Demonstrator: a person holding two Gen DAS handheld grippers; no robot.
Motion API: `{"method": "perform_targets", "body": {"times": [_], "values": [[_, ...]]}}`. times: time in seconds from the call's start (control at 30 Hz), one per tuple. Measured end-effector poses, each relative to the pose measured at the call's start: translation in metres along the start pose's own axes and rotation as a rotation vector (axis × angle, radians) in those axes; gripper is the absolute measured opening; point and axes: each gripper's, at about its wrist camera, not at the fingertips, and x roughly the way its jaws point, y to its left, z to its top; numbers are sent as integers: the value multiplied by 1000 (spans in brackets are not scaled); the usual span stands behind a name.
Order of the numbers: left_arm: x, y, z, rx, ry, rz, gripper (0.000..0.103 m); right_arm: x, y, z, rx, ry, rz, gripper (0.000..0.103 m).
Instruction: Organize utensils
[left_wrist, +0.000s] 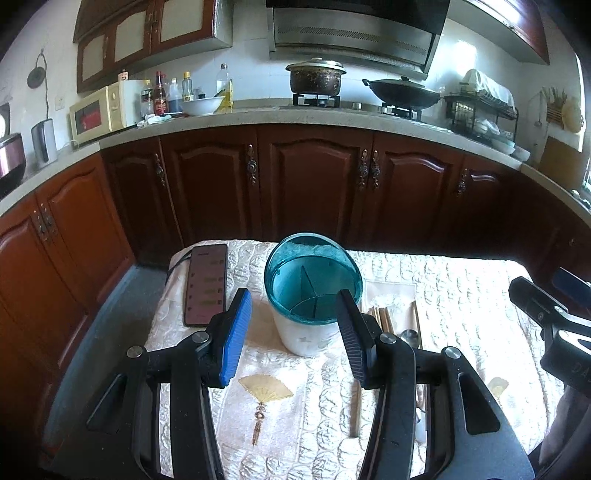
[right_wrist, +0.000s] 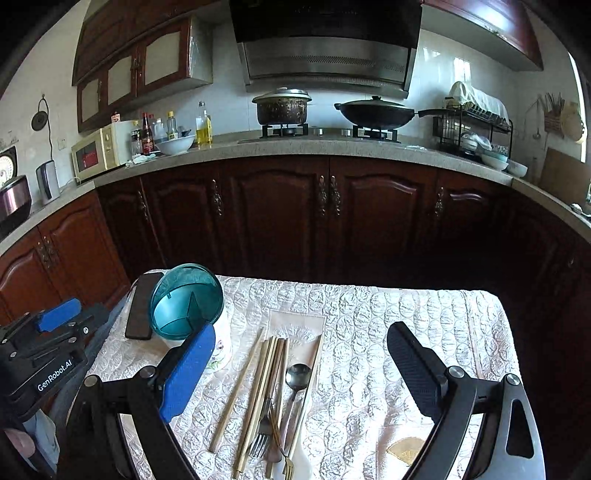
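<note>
Left wrist view: The holder (left_wrist: 313, 291) stands upright on the desk (left_wrist: 461, 295), at 12 o'clock from the left gripper (left_wrist: 291, 332). Its teal compartments appear empty, so no utensil is sorted yet. The left fingers (left_wrist: 236, 332) are spread wide and grip nothing; the holder sits just beyond their tips, apart from both. Chopsticks (left_wrist: 384, 317) and a spoon (left_wrist: 409, 336) show at 3 o'clock of the holder, partly hidden. A phone (left_wrist: 207, 284) lies at 9 o'clock of the holder.

Right wrist view: The right gripper (right_wrist: 301, 365) is open and empty. Chopsticks, spoon and a fork (right_wrist: 262, 435) lie flat on the desk between the fingers, untouched. The holder stands at 10 o'clock, behind the blue finger. All sorting remains.
</note>
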Motion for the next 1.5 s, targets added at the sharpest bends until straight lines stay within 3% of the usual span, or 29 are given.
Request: {"method": "perform_targets", "body": {"times": [1.5], "values": [[-1,-3,6,-15,-3,-41,47,5,-7,5,-9,4,-42,93]]}}
